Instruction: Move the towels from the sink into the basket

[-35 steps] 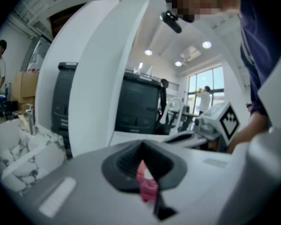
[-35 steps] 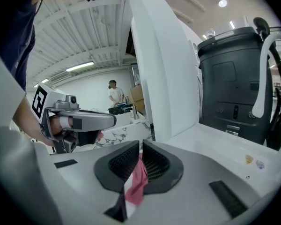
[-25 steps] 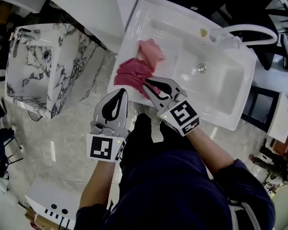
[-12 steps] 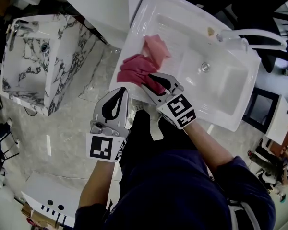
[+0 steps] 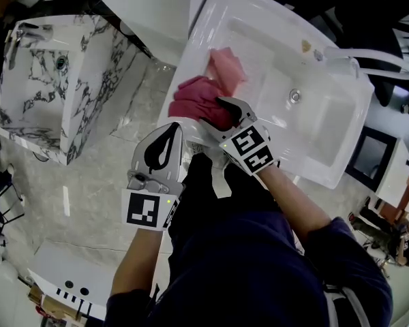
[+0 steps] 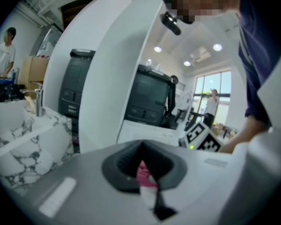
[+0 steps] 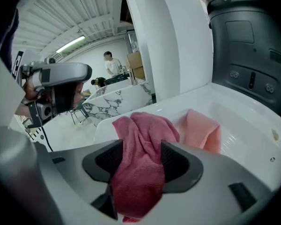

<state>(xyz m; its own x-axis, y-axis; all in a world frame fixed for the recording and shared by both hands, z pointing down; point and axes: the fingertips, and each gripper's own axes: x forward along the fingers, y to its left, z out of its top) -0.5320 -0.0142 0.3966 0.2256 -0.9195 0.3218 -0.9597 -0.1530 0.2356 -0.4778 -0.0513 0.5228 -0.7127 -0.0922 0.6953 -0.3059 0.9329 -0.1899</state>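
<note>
A dark pink towel (image 5: 194,97) lies crumpled on the left drainboard of the white sink (image 5: 327,162), with a light pink towel (image 5: 226,67) just beyond it. My right gripper (image 5: 221,111) is at the dark towel's near edge and its jaws are opening. In the right gripper view the dark pink towel (image 7: 143,153) fills the gap between the wide-set jaws of that gripper (image 7: 140,146), and the light pink towel (image 7: 203,130) lies behind. My left gripper (image 5: 165,138) hangs over the floor beside the sink, jaws together and empty, as the left gripper view (image 6: 141,165) also shows. No basket is in view.
A marble-patterned basin (image 5: 48,80) stands to the left across a strip of tiled floor. The sink bowl with its drain (image 5: 295,95) and a white faucet (image 5: 368,56) lie to the right. My body and arms fill the lower view.
My right gripper has pushed forward onto the dark pink towel and its jaws have spread from shut to wide around it. The left gripper has stayed put.
</note>
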